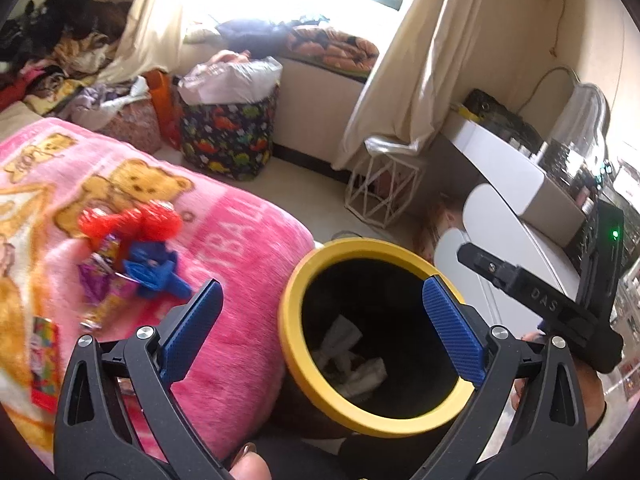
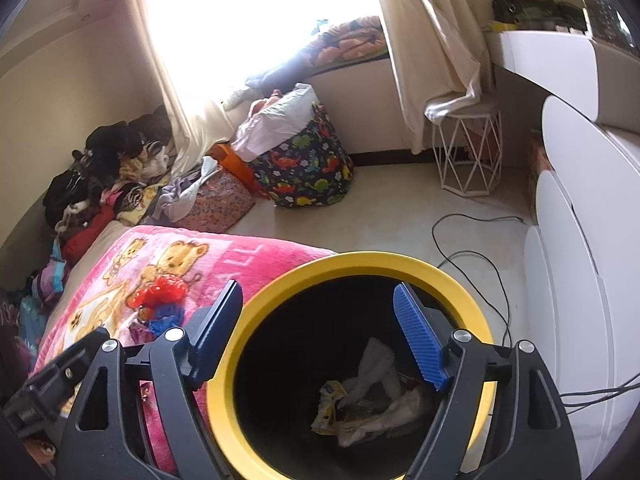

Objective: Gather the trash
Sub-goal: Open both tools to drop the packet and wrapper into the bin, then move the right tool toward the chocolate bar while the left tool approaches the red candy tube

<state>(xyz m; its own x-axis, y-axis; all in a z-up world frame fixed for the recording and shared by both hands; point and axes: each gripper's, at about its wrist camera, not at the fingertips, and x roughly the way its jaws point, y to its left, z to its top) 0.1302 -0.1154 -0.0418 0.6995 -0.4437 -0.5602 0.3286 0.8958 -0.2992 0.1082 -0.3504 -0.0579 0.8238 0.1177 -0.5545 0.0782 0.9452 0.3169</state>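
A black bin (image 2: 348, 368) with a yellow rim stands upright on the floor, its mouth facing up, right against the edge of a bed covered with a pink blanket (image 1: 224, 264). Crumpled white paper (image 2: 378, 364) and a yellow-and-blue wrapper (image 2: 330, 400) lie at its bottom.

The left gripper (image 1: 324, 328) hangs over the gap between bed and bin, its blue fingers (image 1: 452, 332) spread wide with nothing between them. The right gripper (image 2: 320, 332) hovers directly over the bin's mouth, its fingers also well apart and holding nothing.

More trash sits on the blanket: a crumpled red wrapper (image 1: 132, 222), a blue one (image 1: 156, 272) just below it, touching, and purple foil (image 1: 96, 280) beside those. A flat colourful packet (image 1: 44, 360) lies nearer the left edge, its long side running down the blanket.

The blanket shows teddy bears and large pale letters, of which "BA" can be read. The black body of the right gripper, seen from the left camera, bears "DAS".
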